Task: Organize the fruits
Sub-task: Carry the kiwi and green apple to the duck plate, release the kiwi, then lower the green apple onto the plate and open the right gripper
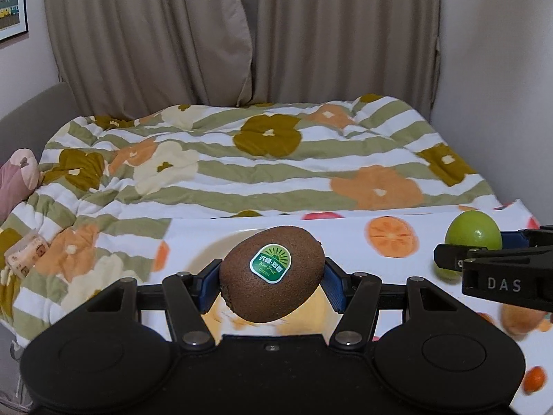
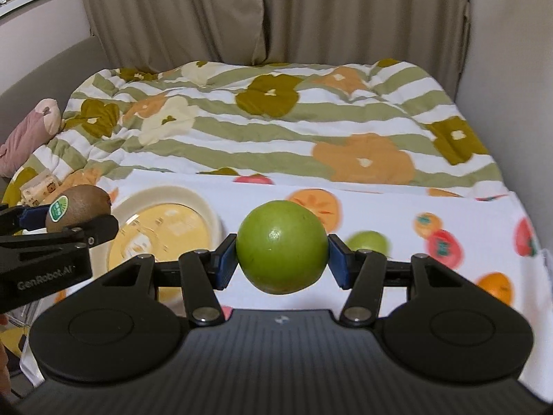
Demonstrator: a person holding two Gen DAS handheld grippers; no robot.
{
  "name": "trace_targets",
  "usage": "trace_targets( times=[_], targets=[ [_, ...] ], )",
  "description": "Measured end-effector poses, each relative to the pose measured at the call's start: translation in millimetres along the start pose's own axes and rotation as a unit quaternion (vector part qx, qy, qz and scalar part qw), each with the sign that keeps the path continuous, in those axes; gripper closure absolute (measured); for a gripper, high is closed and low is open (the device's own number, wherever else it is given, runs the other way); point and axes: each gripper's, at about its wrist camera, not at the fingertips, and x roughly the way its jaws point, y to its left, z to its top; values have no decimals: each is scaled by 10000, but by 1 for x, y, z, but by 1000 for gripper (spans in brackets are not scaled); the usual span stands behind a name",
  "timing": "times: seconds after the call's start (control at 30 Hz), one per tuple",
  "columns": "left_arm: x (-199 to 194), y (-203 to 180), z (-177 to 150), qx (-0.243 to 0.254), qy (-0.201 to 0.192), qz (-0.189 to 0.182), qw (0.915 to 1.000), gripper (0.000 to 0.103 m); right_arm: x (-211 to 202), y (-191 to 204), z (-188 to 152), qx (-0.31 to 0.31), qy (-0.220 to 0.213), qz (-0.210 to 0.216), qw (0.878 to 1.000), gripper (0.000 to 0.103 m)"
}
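Observation:
My left gripper (image 1: 273, 276) is shut on a brown kiwi (image 1: 272, 278) with a green sticker and holds it above a cream plate (image 1: 211, 252). My right gripper (image 2: 282, 258) is shut on a round green fruit (image 2: 282, 246) held above the fruit-print cloth (image 2: 380, 214). The plate (image 2: 204, 204) with a yellow centre lies to the left of the right gripper. The left gripper and its kiwi (image 2: 77, 207) show at the left edge of the right wrist view. The right gripper's green fruit (image 1: 472, 233) shows at the right in the left wrist view. A second green fruit (image 2: 368, 242) lies on the cloth behind the right fingers.
A brownish fruit (image 1: 522, 318) lies blurred on the cloth under the right gripper. A flowered striped duvet (image 1: 276, 159) covers the bed beyond. A pink plush toy (image 2: 27, 135) and a small printed packet (image 2: 38, 186) lie at the left. Curtains (image 1: 242, 34) hang behind.

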Motion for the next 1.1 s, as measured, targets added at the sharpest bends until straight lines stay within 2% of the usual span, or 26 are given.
trace_targets(
  times=[0.17,0.33,0.67,0.93,0.97,1.0,1.03,1.07,1.1],
  targets=[
    [42,37,1,161,127,-45,9998,39,42,39,12,21,113,20,9999,34],
    [82,53,-3,356,220,-174,9990,39,81,60,17,70,257,-17,9996,34],
    [137,48,-16,1043,344,-398,9932,39,114,66,15,280,466,-197,9983,34],
    [148,44,-19,1257,344,-489,9903,37,122,64,13,358,566,-228,9975,34],
    [146,43,-17,1295,280,-486,9900,32,122,64,13,355,570,-228,9975,34],
    [144,42,-15,1329,224,-476,9897,16,122,64,13,352,565,-224,9975,34],
    [141,42,-14,1351,173,-494,9895,9,122,64,14,349,565,-217,9976,34],
    [138,43,-12,1353,117,-526,9893,5,121,64,14,350,556,-213,9976,34],
    [135,45,-12,1348,82,-560,9893,5,121,65,15,341,547,-194,9977,34]
  ],
)
